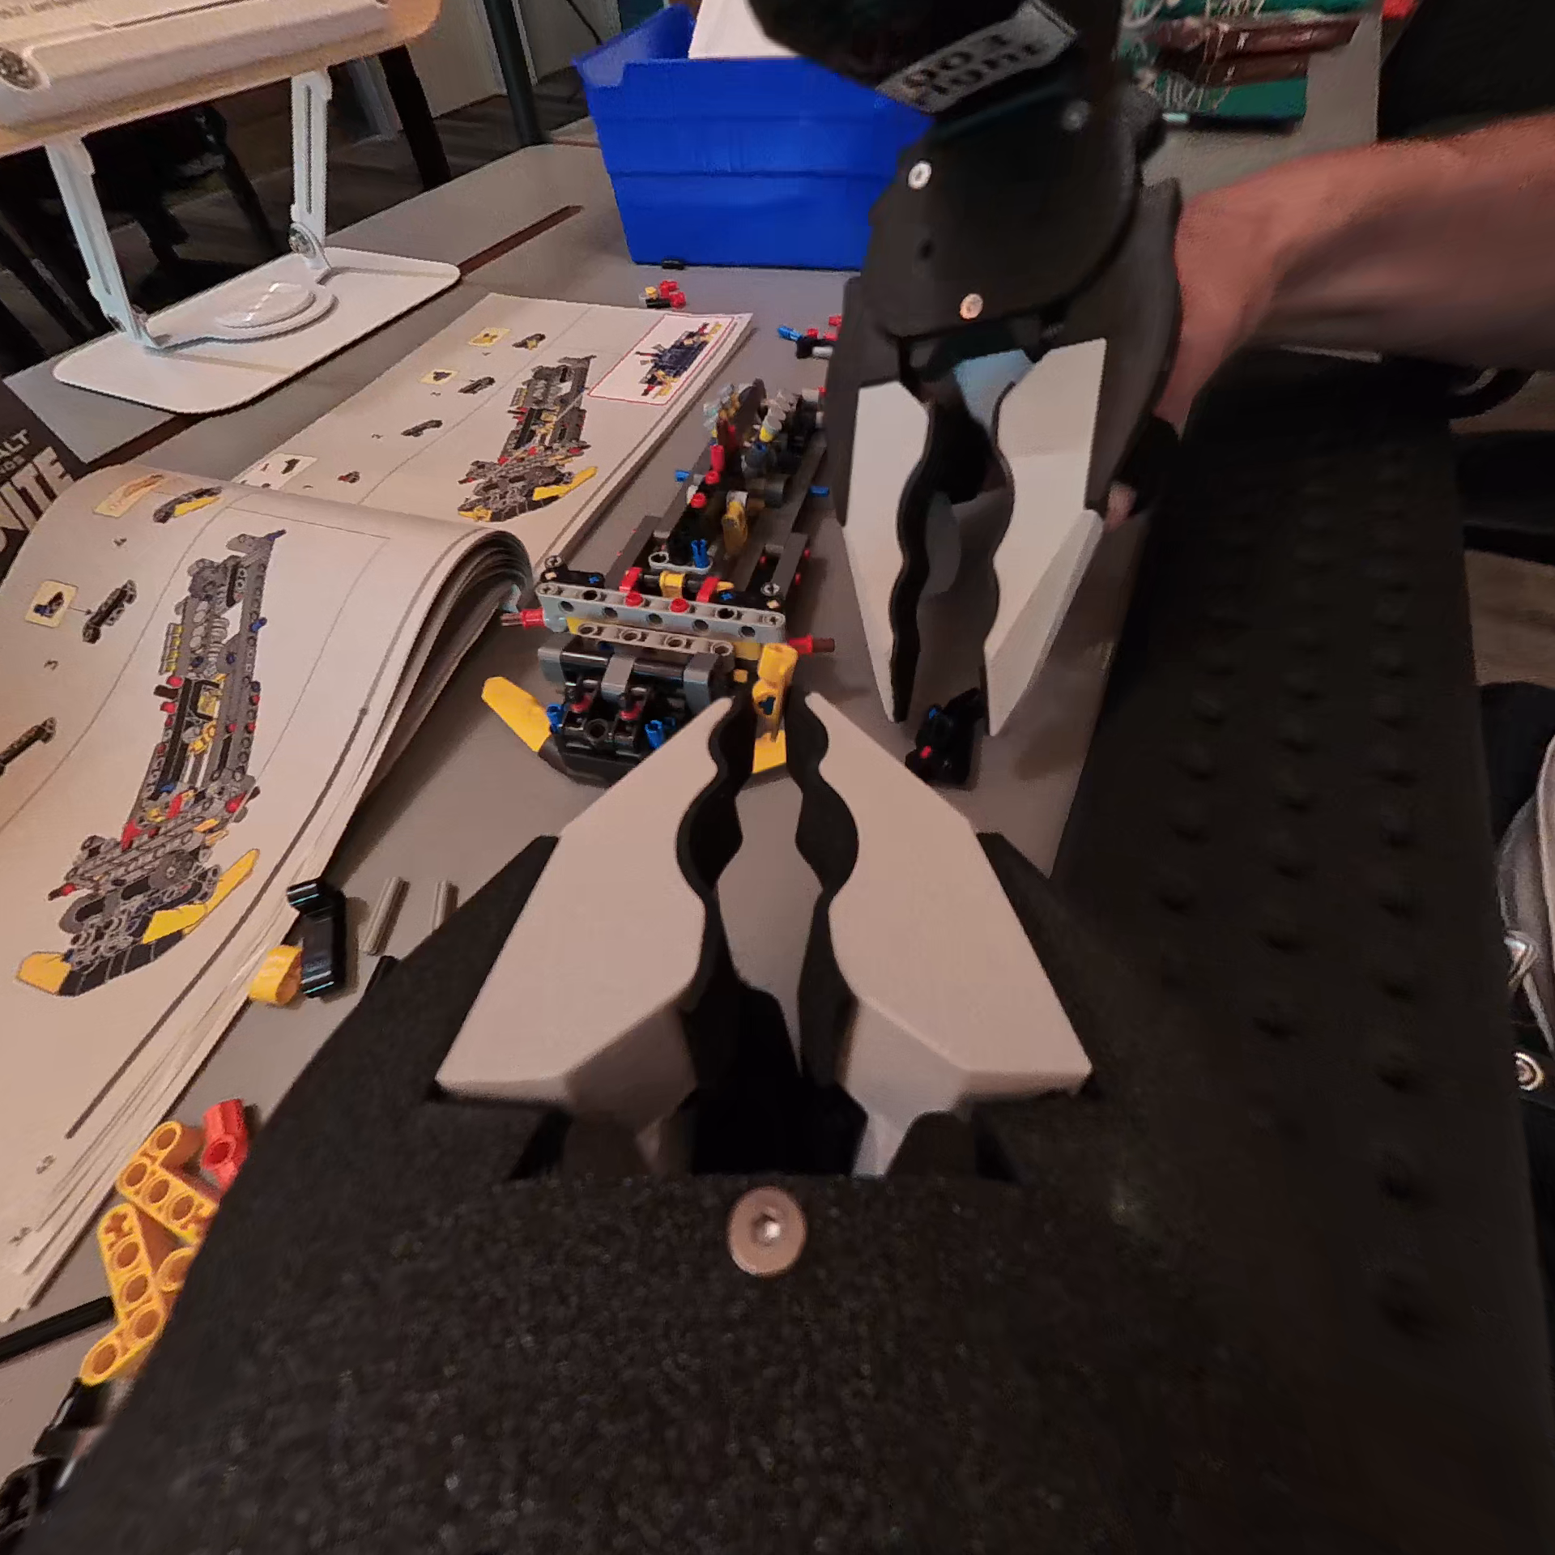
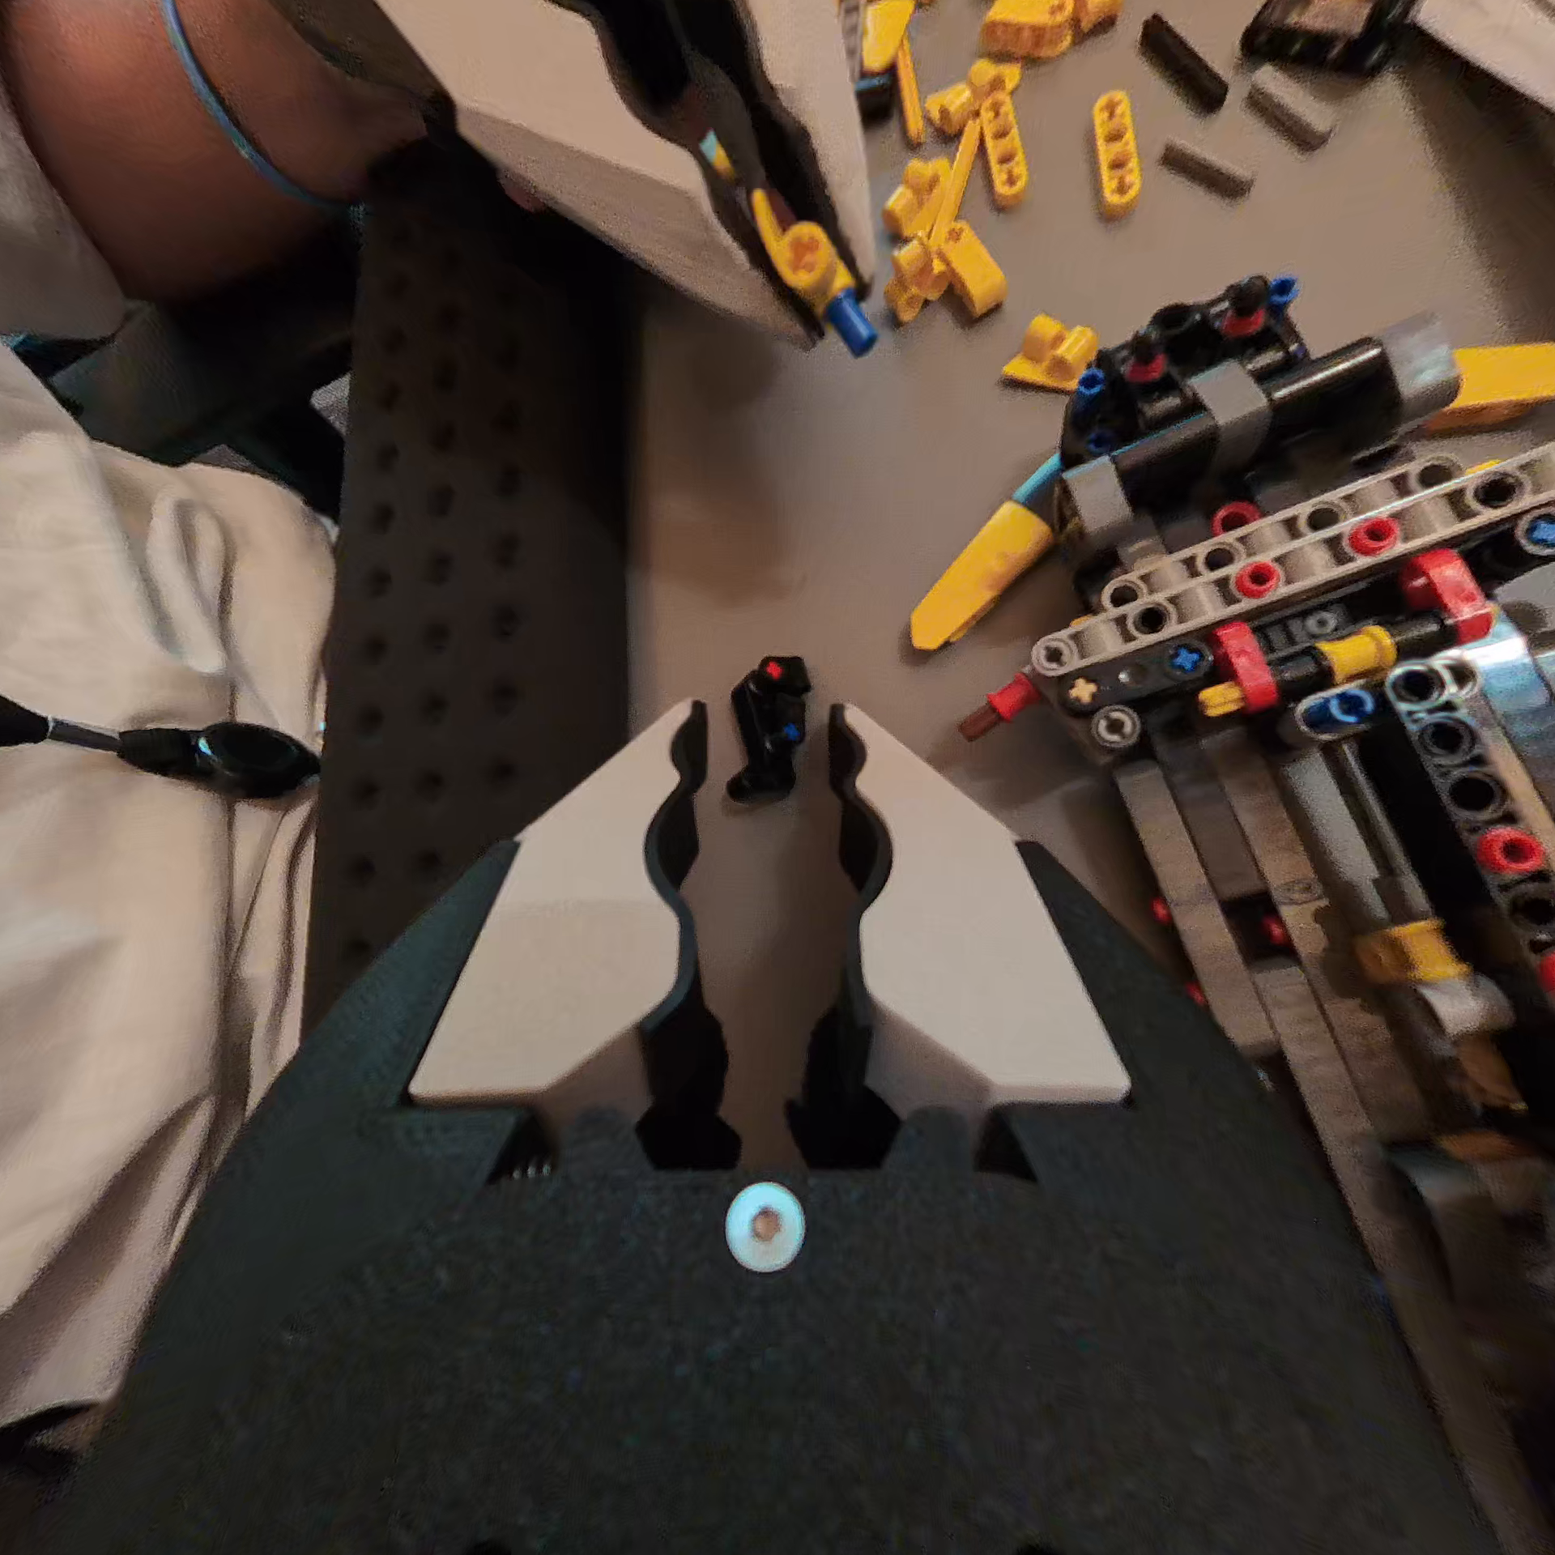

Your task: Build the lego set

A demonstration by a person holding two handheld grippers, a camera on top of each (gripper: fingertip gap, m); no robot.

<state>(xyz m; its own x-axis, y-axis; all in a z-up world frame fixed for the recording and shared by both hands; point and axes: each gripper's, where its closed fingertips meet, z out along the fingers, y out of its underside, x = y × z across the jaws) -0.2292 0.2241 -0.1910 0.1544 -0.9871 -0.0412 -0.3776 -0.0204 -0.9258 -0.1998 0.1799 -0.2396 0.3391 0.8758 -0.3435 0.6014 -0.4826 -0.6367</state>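
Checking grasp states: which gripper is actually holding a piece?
The left gripper: shut on a yellow connector with blue pin. The right gripper is open around the small black piece.

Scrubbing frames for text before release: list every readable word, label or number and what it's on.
Wording not copied; carriers only.
Black sheet at the left edge, by the booklet: large white letters, cropped.
Instruction booklet: small printed marks, too small to read.
Right gripper: raised lettering on its black body, upside down.
Right wrist view: none.
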